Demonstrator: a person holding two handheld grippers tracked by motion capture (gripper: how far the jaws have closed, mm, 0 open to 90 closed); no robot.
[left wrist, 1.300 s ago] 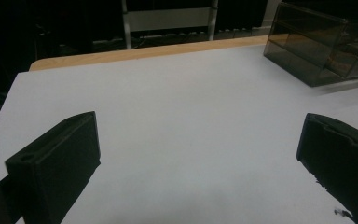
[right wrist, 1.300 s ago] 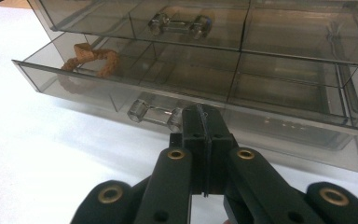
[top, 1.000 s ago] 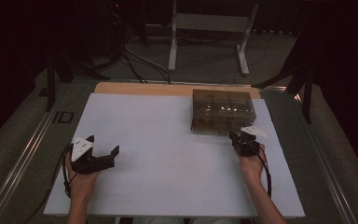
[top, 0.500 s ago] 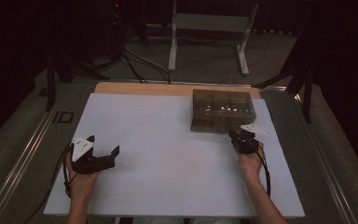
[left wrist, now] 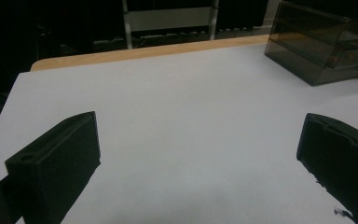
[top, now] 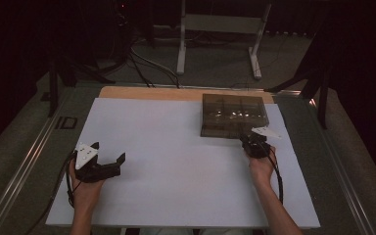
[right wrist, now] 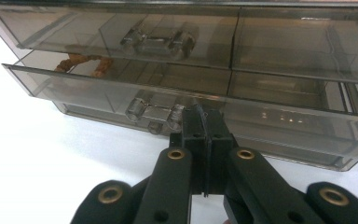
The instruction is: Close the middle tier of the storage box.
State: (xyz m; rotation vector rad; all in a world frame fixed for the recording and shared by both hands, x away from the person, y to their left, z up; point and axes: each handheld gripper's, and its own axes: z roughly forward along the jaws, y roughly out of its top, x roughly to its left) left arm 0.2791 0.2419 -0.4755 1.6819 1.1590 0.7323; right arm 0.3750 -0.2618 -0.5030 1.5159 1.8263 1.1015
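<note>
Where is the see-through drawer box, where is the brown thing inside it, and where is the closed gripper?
Drawer box [top: 233, 113], high view: its smoky top.
Brown thing [right wrist: 85, 62], right gripper view: a bit showing inside the lower drawer.
Right gripper [right wrist: 207, 122], right gripper view: the tips of its shut jaws, by the drawer front.

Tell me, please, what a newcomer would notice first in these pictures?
Probably the smoky transparent drawer box at the far right of the white table; one lower drawer stands slightly pulled out, with something brown inside. The right gripper, jaws shut, sits at that drawer's front by its clear handle. The left gripper rests open at the near left.
</note>
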